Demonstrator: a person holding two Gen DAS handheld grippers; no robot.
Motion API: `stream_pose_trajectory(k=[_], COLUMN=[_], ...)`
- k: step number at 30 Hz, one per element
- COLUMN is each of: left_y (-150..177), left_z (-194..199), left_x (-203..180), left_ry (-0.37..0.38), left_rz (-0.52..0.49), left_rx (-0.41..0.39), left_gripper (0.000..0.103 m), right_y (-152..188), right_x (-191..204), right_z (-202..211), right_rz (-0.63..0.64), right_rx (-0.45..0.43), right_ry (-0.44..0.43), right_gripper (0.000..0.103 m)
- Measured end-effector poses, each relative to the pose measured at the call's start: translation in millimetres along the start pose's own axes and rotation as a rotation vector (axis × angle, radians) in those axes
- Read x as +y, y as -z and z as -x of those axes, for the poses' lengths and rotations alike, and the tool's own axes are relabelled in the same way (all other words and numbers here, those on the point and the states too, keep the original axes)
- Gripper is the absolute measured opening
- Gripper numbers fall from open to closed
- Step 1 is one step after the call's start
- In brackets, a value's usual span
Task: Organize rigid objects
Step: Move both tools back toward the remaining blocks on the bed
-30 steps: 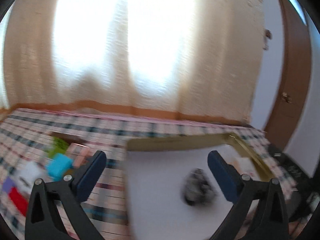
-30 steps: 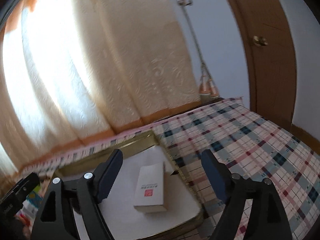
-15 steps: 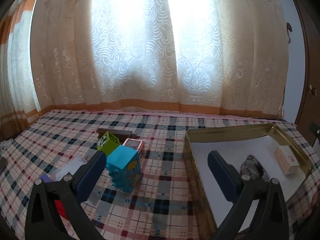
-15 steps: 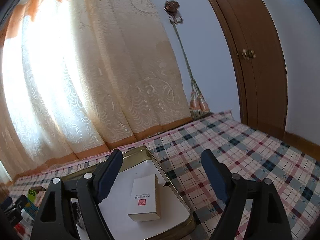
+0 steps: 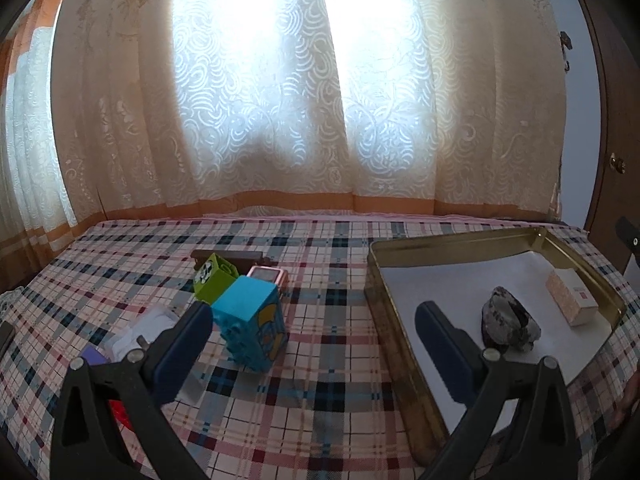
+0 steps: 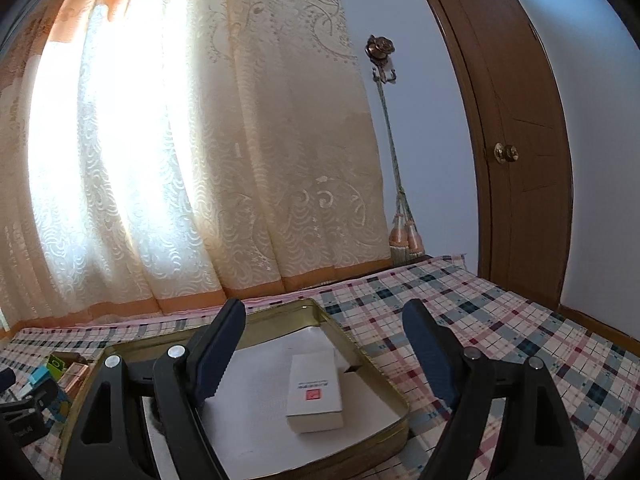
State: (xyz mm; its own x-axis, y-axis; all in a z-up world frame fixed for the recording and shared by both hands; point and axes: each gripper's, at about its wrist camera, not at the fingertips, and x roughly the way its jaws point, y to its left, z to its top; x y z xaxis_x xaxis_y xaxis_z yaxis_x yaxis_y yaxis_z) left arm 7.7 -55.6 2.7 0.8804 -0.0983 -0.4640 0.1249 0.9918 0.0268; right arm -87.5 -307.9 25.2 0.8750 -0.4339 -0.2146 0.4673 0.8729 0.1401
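While spread wide, left hand-held gripper (image 5: 312,330) frames blue box (image 5: 252,326).

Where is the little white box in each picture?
Left wrist view: the white box lies far right, inside the gold tray, near its right wall, beside the dark rock.
Right wrist view: the same box lies low in the middle, in the tray, between the right gripper's open fingers.
Shared landmark: the gold tray on the plaid cloth.
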Motion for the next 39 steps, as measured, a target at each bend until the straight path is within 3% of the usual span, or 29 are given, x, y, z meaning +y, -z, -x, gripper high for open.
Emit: stream_pose_trajectory(k=[10, 18, 22, 34, 39], left_y=[3.1, 5.0, 7.7, 15.4, 18.7], left_z=[5.7, 5.7, 7.3, 0.5, 0.4], left_x=[8.2, 30.7, 49.6, 142.0, 181.7], left_ry=[0.006, -0.006, -0.027, -0.103, -0.176], left_rz=[-0.012, 0.009, 0.018, 0.103, 0.097], left_rx=[-0.003, 0.013, 0.017, 0.080, 0.086], left_gripper=[0.103, 0.103, 0.103, 0.103, 0.103], right_y=[8.6, 17.6, 25.3, 50.5, 64.7], right_x=[32.2, 53.8, 75.9, 176.0, 218.8], right_z=[12.1, 19.1, 25.4, 54.2, 60.0], right_rz=[0.070, 0.025, 0.010, 0.175, 0.257], right_rx=[0.007, 0.071, 0.103, 0.176, 0.273], right_ry=[-0.044, -0.125, -0.191, -0.398, -0.551], right_gripper=[0.083, 0.083, 0.083, 0.083, 0.083])
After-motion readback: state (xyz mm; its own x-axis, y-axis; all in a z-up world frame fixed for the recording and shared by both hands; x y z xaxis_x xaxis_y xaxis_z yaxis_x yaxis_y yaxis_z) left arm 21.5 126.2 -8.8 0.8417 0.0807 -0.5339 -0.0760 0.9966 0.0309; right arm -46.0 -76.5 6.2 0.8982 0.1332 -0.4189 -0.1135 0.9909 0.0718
